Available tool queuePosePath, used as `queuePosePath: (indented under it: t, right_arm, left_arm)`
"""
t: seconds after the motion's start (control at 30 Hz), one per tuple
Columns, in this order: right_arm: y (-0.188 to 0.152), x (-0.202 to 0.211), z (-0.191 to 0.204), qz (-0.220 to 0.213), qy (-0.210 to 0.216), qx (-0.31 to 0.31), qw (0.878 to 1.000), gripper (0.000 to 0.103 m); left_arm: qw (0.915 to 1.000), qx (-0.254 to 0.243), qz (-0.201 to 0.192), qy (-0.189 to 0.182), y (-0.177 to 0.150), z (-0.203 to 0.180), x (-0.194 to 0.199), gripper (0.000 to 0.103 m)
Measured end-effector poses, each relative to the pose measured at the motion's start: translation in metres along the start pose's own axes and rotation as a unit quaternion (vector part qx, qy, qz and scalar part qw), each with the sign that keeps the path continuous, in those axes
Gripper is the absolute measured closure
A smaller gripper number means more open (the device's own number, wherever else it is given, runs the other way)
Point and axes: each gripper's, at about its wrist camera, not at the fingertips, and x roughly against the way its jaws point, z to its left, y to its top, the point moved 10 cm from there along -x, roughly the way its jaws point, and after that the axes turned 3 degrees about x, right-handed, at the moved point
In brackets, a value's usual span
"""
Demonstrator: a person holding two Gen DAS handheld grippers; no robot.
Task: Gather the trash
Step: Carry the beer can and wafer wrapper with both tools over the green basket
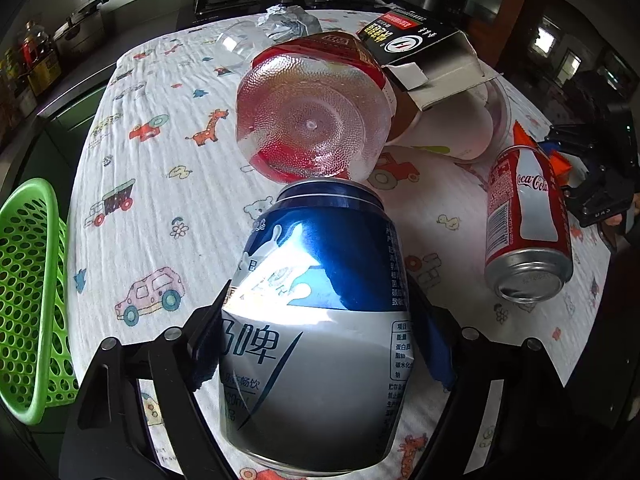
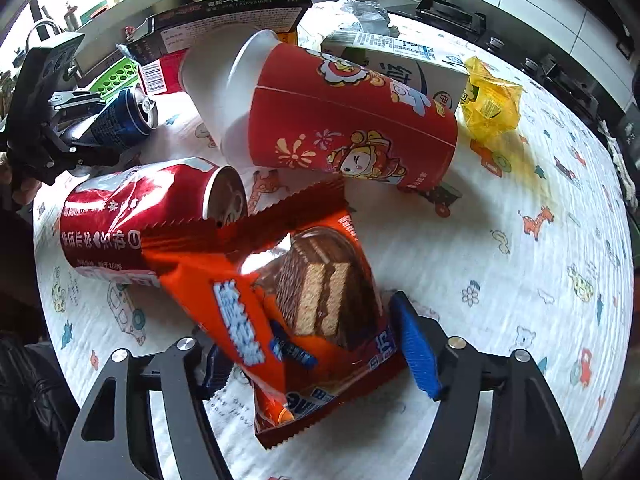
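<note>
My left gripper [image 1: 316, 320] is shut on a blue and silver drink can [image 1: 316, 300], its pads pressing both sides. The right wrist view shows that can [image 2: 124, 120] held above the cloth. An orange wafer wrapper [image 2: 312, 300] lies creased between the pads of my right gripper [image 2: 308, 332], which is shut on it. The left pad is hidden behind the wrapper. A red cola can [image 2: 132, 216] lies on its side just left of the wrapper. The same cola can [image 1: 528, 224] is to the right of the blue can in the left wrist view.
A green perforated basket [image 1: 28, 292] sits off the table's left edge. On the patterned cloth lie a red paper cup [image 2: 352, 120], a clear dimpled cup [image 1: 312, 120], a black box [image 1: 420, 40], a white carton [image 2: 400, 60], a yellow wrapper [image 2: 488, 104] and crumpled foil [image 1: 288, 20].
</note>
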Motion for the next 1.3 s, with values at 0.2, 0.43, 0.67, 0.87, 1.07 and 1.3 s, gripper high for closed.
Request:
queuePosePath:
  t: [0.2, 0.43, 0.67, 0.87, 1.07, 1.3]
  right_arm:
    - [-0.014, 0.018, 0.007, -0.013, -0.033, -0.029, 0.999, 0.045]
    - [-0.024, 0.043, 0.008, -0.012, -0.078, -0.028, 0.996, 0.048]
    - [-0.012, 0.081, 0.025, -0.032, -0.111, -0.010, 0.993, 0.048]
    - [0.028, 0.102, 0.060, -0.067, -0.098, 0.011, 0.993, 0.048]
    - [0.099, 0.102, 0.115, -0.105, -0.054, 0.048, 0.992, 0.048]
    - [0.186, 0.078, 0.181, -0.129, 0.002, 0.066, 0.989, 0.048]
  left_arm:
    - [0.9999, 0.006, -0.010, -0.003, -0.003, -0.001, 0.005, 0.030]
    - [0.9991, 0.014, -0.037, -0.013, -0.005, -0.005, 0.024, 0.030]
    - [0.9972, 0.027, -0.069, -0.013, -0.008, 0.006, 0.054, 0.030]
    - [0.9931, 0.055, -0.103, 0.010, -0.011, 0.043, 0.091, 0.030]
    - [0.9818, 0.118, -0.134, 0.066, -0.010, 0.125, 0.134, 0.030]
    - [0.9627, 0.182, -0.151, 0.132, -0.011, 0.225, 0.163, 0.030]
